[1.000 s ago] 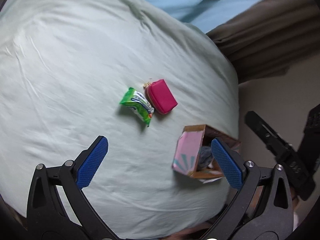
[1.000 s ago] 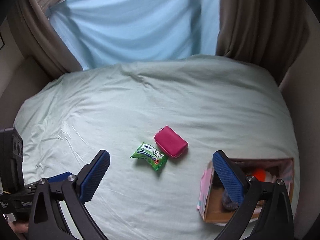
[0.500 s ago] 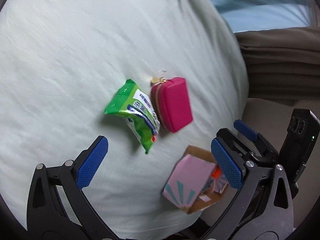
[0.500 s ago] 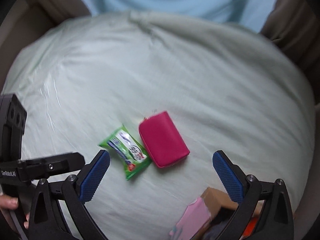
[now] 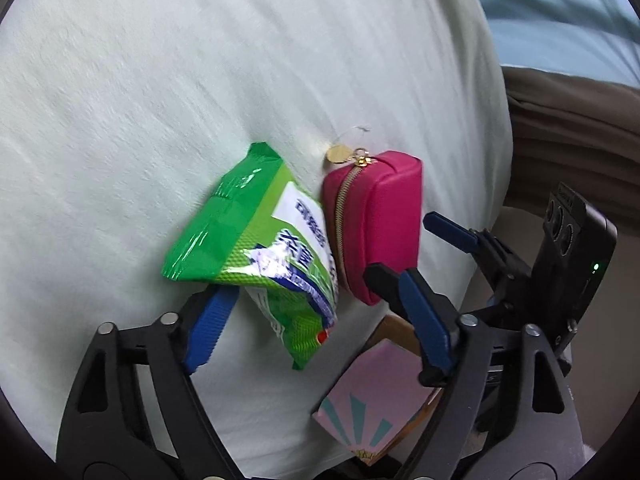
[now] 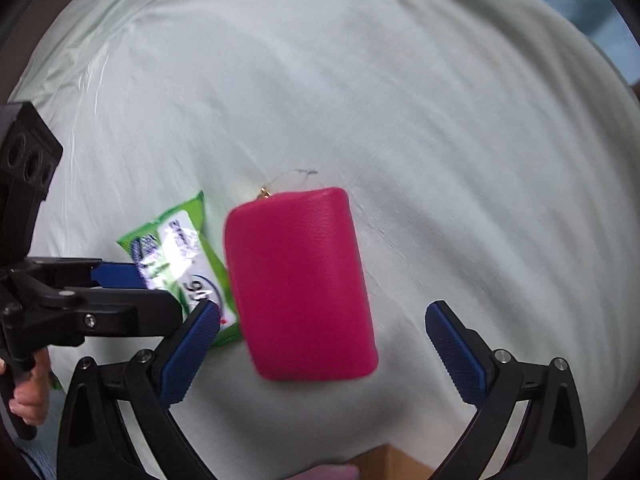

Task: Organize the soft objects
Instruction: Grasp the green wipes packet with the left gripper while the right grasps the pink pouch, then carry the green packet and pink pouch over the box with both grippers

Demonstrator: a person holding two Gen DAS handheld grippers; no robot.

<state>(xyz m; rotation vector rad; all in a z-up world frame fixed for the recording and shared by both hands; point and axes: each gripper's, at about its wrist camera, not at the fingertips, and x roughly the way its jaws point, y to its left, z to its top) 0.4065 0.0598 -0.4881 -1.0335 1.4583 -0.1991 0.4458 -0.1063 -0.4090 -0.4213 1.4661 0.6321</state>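
Two soft things lie touching mid-bed on your pale green sheet (image 5: 160,80): a glossy green wipes pack (image 5: 256,248), and at its 3 o'clock a magenta zip pouch (image 6: 300,284). Brown curtains (image 5: 572,128) hang at 2 o'clock. Your left gripper (image 5: 312,320) is closing around the pack, not yet pinching; your right gripper (image 6: 320,344) is spread wide over the pouch.

The left wrist view looks slantwise down along its own fingers, close over the bed sheet (image 5: 168,92), with a curtain (image 5: 572,128) at the right edge. The right wrist view faces almost straight down, also close. Both views share the green packet (image 5: 256,240) (image 6: 172,248) and the pink pouch (image 5: 384,216) (image 6: 300,284) near frame centre, and each catches the other gripper at its side.
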